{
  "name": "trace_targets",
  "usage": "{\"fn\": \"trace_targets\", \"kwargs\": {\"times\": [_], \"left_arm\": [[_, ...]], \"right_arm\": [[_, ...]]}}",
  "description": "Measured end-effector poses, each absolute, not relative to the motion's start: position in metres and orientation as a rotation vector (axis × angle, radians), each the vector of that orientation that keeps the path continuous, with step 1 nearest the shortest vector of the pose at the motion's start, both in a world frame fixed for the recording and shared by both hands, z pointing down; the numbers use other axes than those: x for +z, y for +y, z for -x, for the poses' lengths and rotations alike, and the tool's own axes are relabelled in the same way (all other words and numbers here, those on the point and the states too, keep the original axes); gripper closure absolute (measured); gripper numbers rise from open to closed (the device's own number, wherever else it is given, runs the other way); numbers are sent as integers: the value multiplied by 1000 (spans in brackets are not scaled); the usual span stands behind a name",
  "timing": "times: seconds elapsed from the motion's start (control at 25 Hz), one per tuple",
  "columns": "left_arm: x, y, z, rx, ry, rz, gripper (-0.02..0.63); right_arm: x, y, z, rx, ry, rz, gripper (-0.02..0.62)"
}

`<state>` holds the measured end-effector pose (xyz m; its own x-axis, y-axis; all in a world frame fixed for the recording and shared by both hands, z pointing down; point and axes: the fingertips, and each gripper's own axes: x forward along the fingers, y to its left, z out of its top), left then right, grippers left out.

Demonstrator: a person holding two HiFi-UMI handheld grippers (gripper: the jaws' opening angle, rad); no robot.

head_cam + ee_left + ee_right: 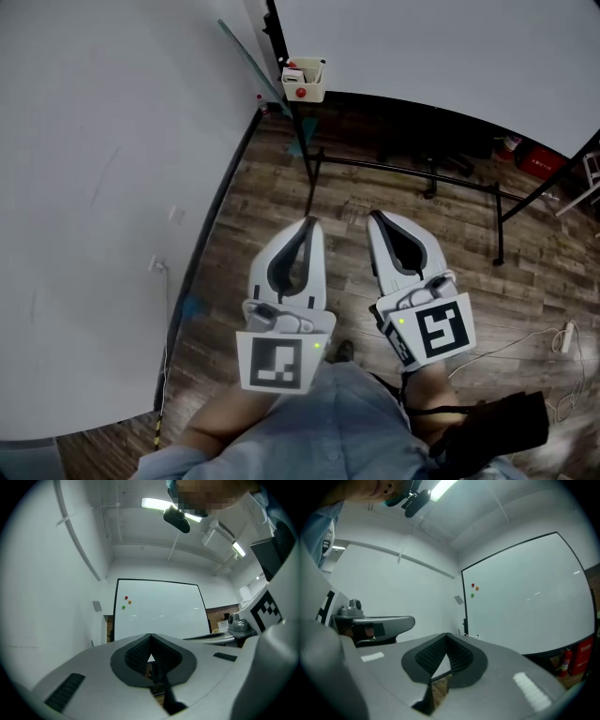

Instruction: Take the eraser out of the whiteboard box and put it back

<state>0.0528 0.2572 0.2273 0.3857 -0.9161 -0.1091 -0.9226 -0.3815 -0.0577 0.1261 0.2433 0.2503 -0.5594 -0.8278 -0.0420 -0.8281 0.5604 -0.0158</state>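
A small cream whiteboard box [304, 81] hangs at the lower left corner of the whiteboard [441, 56], far ahead of me. It has a red dot on its front and small white and dark items inside; I cannot pick out the eraser among them. My left gripper [314, 223] and right gripper [375, 217] are held side by side close to my body, over the wooden floor, well short of the box. Both are shut with nothing between the jaws. The left gripper [150, 635] points at the whiteboard [159, 611]. The right gripper [446, 634] sees the board [525, 597] to its right.
The whiteboard's black stand legs [422, 173] spread over the floor ahead. A white wall [103, 187] runs along the left. Red fire extinguishers [536, 159] stand at the far right. A power strip [565, 336] lies on the floor. Small coloured magnets [125, 601] dot the board.
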Motion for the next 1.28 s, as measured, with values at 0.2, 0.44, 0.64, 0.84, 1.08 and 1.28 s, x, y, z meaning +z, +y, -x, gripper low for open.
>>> {"fn": "trace_targets", "kwargs": {"times": [0.2, 0.44, 0.64, 0.84, 1.08, 1.28], "left_arm": [[232, 217, -40, 126, 1680, 2544, 601], [232, 152, -7, 147, 1690, 2562, 601], [231, 103, 25, 161, 1692, 2571, 601], [229, 65, 52, 190, 1673, 2593, 601], [236, 34, 71, 207, 1664, 2637, 601], [242, 17, 73, 198, 1648, 2661, 601]], "right_arm": [[257, 206, -113, -6, 2753, 1466, 594], [256, 142, -84, -8, 2756, 1488, 594], [251, 93, -55, -6, 2750, 1505, 594], [243, 53, -30, 37, 2739, 1545, 594], [240, 24, -17, 57, 2722, 1607, 594], [242, 7, -15, 61, 2719, 1636, 594]]}}
